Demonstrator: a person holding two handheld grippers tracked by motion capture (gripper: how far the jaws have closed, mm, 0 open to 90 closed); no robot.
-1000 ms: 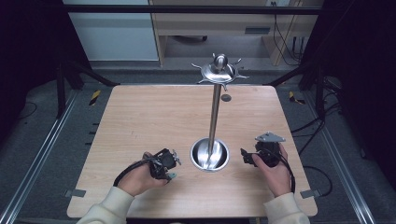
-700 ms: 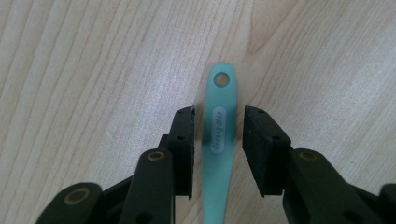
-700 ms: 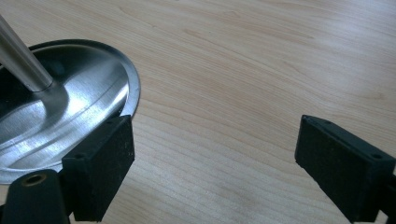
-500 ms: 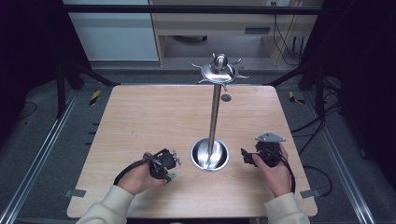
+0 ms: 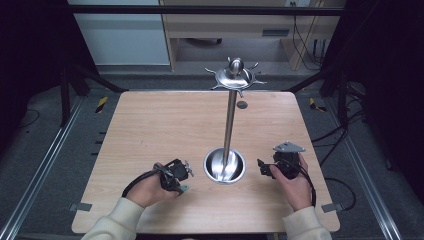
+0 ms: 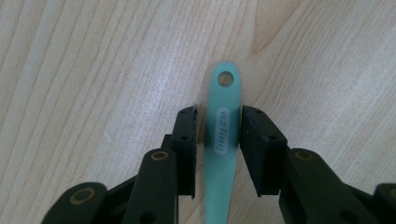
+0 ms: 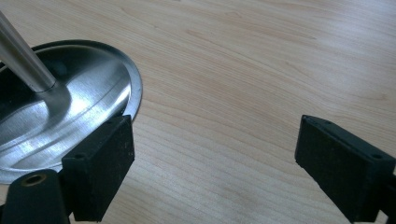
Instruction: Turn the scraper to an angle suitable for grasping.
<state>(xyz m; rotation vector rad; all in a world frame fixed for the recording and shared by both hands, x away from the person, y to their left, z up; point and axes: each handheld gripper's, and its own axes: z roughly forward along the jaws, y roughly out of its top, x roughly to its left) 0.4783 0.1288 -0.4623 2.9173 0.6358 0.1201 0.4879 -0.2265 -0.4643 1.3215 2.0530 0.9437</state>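
The teal utensil handle (image 6: 223,135) lies flat on the wooden table (image 5: 150,130), its end with the small hanging hole pointing away from the hand; in the high view only its tip (image 5: 184,188) peeks out by the person's left hand, near the front edge and left of the stand's base. The left gripper (image 6: 218,128) straddles this handle; its jaws stand on either side of it, the right pad touching or all but touching the plastic, the left one with a thin gap, so the clamp does not look complete; I read this as the grasping step, the jaws narrowed around the handle but not yet pressed home.

Just beside, the steel stand (image 5: 230,120) rises from its round dished base (image 5: 225,165) to a ring of hooks (image 5: 235,77) at the top; the hole in the handle suggests the hooks as its destination, though that is a judgement.

The right gripper (image 7: 215,154) rests on the far side of the base, jaws wide apart with nothing between them, one pad at the base's rim.

The next move calls for a firm squeeze square on the handle, then a lift that keeps the holed end free and outward, since that end must meet a hook.
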